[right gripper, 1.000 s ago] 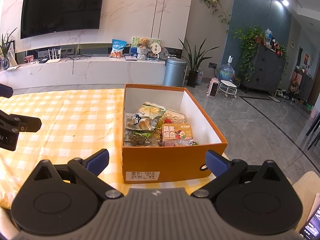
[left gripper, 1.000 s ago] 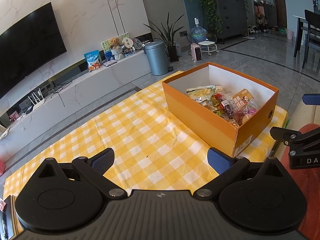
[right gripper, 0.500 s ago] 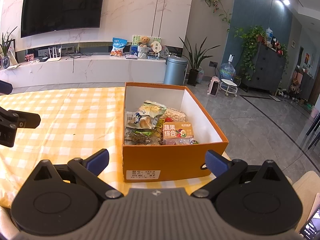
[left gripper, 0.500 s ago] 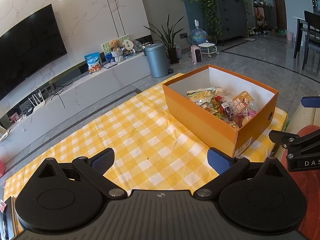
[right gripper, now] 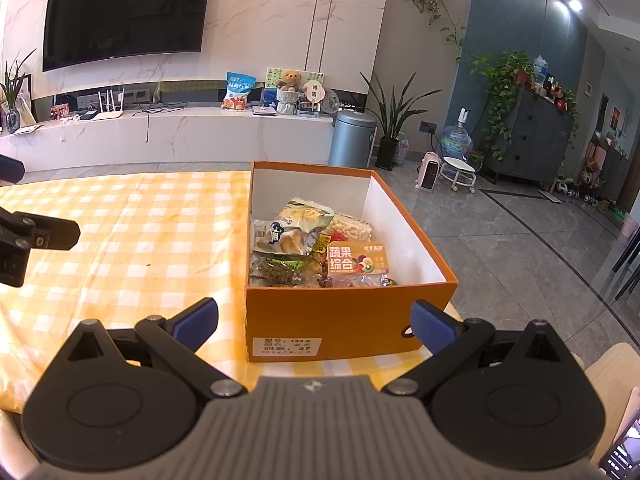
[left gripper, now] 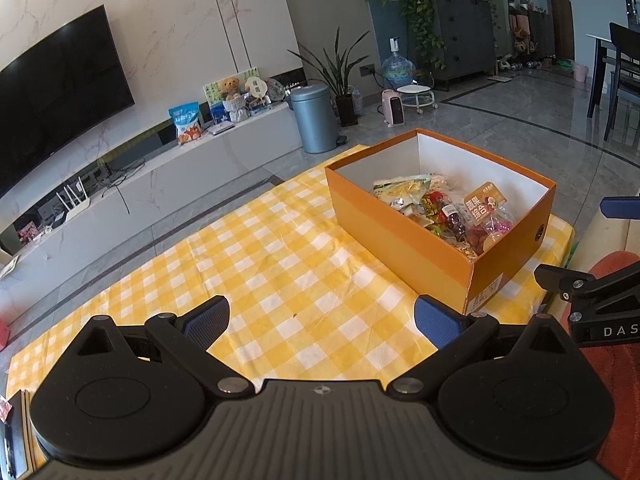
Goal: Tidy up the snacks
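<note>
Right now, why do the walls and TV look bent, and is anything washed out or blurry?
Left wrist view: the fisheye lens bows the TV and wall panels; ceiling lights glare off the glossy marble; the orange box stays sharp. Right wrist view: straight lines curve towards the edges, the corners go dark, and the snack packets read clearly, with soft daylight and only faint shadows on the checked cloth.

On the orange snack pouch (right gripper: 358, 259) lying in the orange box (right gripper: 344, 320) you can read "蔬果综合" in large white characters. The white sticker (right gripper: 287, 346) on the box's near end wall carries small print, of which only "37" on its bottom line is legible. From your left wrist view, the letters "DAS" show in white on the right gripper (left gripper: 600, 308), cut off by the picture's edge.
</note>
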